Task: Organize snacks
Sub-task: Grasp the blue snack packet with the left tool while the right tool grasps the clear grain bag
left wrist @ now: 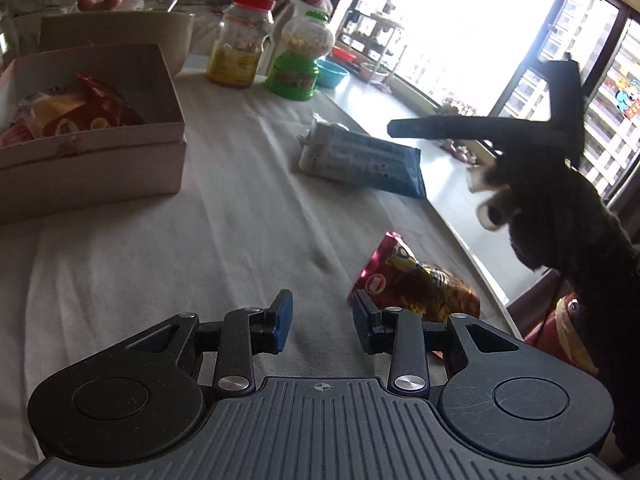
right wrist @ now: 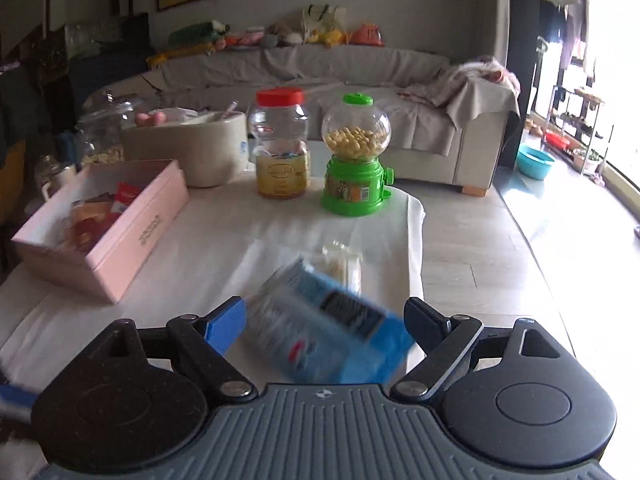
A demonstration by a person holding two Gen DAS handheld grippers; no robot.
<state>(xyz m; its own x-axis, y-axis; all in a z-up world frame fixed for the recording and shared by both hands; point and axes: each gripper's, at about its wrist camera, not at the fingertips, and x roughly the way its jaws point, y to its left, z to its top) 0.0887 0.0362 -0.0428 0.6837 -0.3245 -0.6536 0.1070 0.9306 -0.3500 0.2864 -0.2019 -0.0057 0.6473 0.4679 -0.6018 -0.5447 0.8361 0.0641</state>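
Note:
A pink box [left wrist: 120, 148] holding several snack packets stands at the left of the white table; it also shows in the right wrist view [right wrist: 132, 244]. A blue snack packet [left wrist: 360, 160] lies on the cloth. In the right wrist view the blue packet [right wrist: 332, 332] lies between the wide-open fingers of my right gripper [right wrist: 324, 324], untouched and blurred. A red and gold snack bag [left wrist: 416, 280] lies just right of my left gripper [left wrist: 322, 320], which is open and empty low over the cloth. My right gripper's dark body [left wrist: 560, 184] hangs over the table's right edge.
A red-lidded jar [right wrist: 282, 144], a green candy dispenser [right wrist: 356, 160] and a beige bowl [right wrist: 192, 148] stand at the far end of the table. A sofa [right wrist: 360, 80] is behind it. The table's right edge [left wrist: 472, 248] drops to the floor.

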